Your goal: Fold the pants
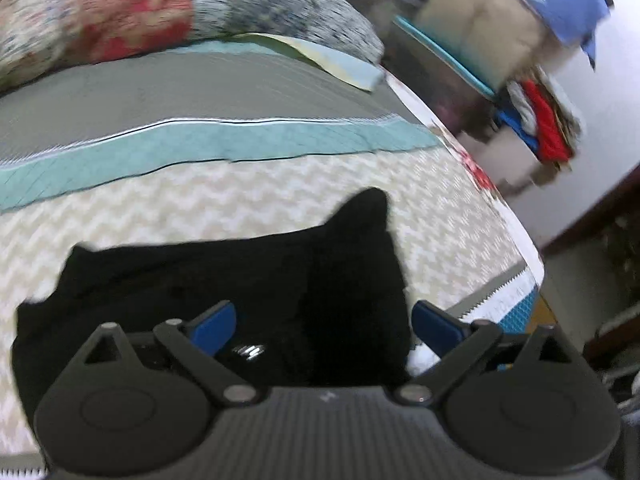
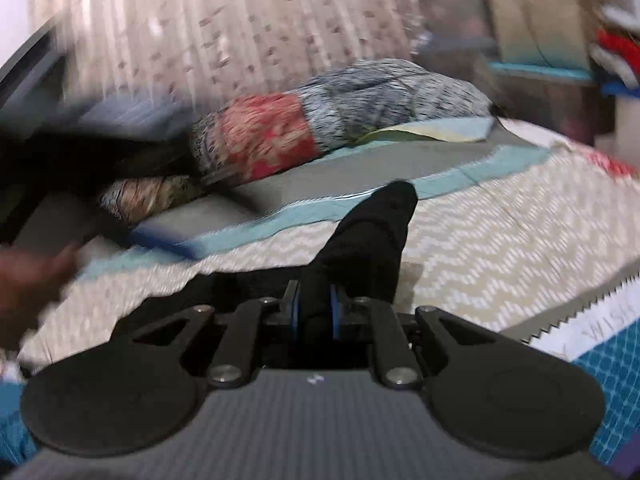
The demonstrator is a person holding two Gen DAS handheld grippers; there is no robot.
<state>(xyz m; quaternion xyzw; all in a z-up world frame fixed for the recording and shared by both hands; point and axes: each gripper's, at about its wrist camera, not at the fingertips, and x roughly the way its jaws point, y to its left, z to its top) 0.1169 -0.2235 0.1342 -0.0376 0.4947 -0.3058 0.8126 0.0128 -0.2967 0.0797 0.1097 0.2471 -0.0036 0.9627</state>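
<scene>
Chevron quilt (image 1: pixel 248 208), patchwork pillow (image 1: pixel 120 12), blurred shelves (image 1: pixel 500 40), maybe clothes

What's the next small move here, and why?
Probably bring the open left gripper down to pinch the black pants edge below it. The right gripper is already shut on a raised fold, so the cloth on the bed cover needs a second grip.

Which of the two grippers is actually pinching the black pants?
The right gripper: shut on the black pants. The left gripper stands wide open above them.
</scene>
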